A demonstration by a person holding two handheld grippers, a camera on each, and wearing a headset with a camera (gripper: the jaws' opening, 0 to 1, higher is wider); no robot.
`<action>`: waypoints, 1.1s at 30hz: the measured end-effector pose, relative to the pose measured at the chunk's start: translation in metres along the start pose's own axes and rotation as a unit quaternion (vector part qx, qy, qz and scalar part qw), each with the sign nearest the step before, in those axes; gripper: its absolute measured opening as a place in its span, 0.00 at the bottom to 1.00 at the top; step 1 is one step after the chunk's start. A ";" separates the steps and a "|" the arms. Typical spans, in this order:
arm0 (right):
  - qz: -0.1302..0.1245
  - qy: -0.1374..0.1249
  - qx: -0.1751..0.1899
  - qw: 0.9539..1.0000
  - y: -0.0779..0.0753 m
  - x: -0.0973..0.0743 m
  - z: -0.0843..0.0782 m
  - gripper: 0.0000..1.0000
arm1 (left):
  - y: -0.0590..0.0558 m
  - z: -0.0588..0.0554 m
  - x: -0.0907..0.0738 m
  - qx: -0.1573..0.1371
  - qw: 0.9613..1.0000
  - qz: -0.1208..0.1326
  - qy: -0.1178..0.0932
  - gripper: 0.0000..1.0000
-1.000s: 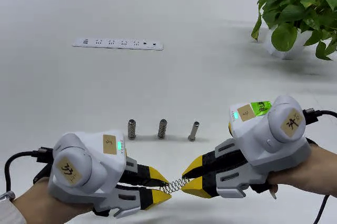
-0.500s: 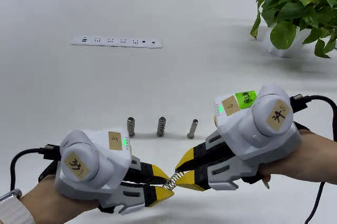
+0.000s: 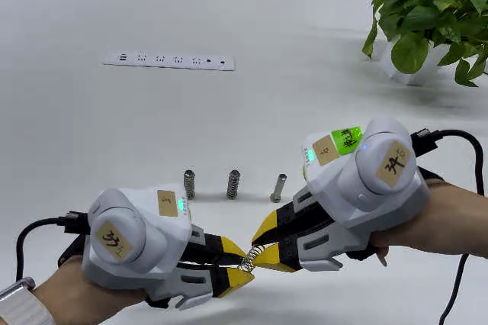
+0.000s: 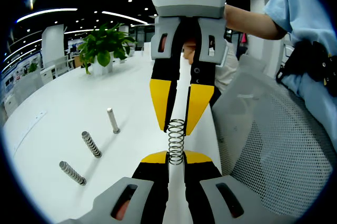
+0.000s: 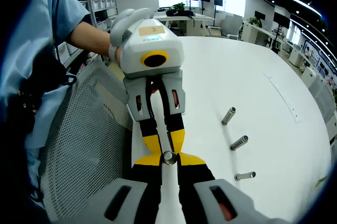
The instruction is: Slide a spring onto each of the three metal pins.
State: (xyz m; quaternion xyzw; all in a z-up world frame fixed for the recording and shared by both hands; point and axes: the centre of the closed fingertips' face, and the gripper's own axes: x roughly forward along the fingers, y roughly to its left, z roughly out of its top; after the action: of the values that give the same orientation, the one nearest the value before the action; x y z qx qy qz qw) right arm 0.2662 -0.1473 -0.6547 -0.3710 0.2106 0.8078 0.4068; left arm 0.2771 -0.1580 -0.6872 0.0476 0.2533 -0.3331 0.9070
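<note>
While both grippers pinch the one loose spring (image 3: 248, 259) between them, low over the near edge of the white table (image 3: 114, 127), the step in hand looks like a regrip that leaves one gripper holding the coil by its end. The left gripper (image 3: 242, 265) is closed on one end and the right gripper (image 3: 258, 252) is closed on the other; in the left gripper view the coil spans the gap between the two pairs of yellow tips. To do this well, I judge that one pair should release only once the other holds a few end turns squarely. That leaves the bore open and most of the length free to line up over the bare pin (image 3: 279, 188) and lower straight. The spring is thin bright wire, open-wound, so a skewed squeeze would likely bend it or flick it away. The bare pin is a smooth grey metal rod, upright on a slightly wider foot. Beside it the middle pin (image 3: 233, 183) and the left pin (image 3: 189, 184) already wear ribbed coils, and the table looks matte and smooth
</note>
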 end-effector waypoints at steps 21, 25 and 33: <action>0.052 0.091 -0.052 0.993 -0.004 -0.003 -0.017 0.15 | -0.002 0.016 0.010 0.003 1.000 -0.003 -0.013 0.09; 0.054 0.093 -0.053 0.993 -0.004 -0.002 -0.017 0.15 | -0.002 0.018 0.011 0.001 1.000 -0.004 -0.016 0.09; 0.061 0.103 -0.055 0.991 -0.001 0.001 -0.020 0.13 | -0.003 0.022 0.013 0.002 1.000 -0.003 -0.020 0.09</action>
State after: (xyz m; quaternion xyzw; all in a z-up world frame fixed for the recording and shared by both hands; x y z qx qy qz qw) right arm 0.2753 -0.1592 -0.6682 -0.4609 0.2288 0.7986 0.3122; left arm 0.2931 -0.1733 -0.6745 0.0418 0.2345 -0.3368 0.9109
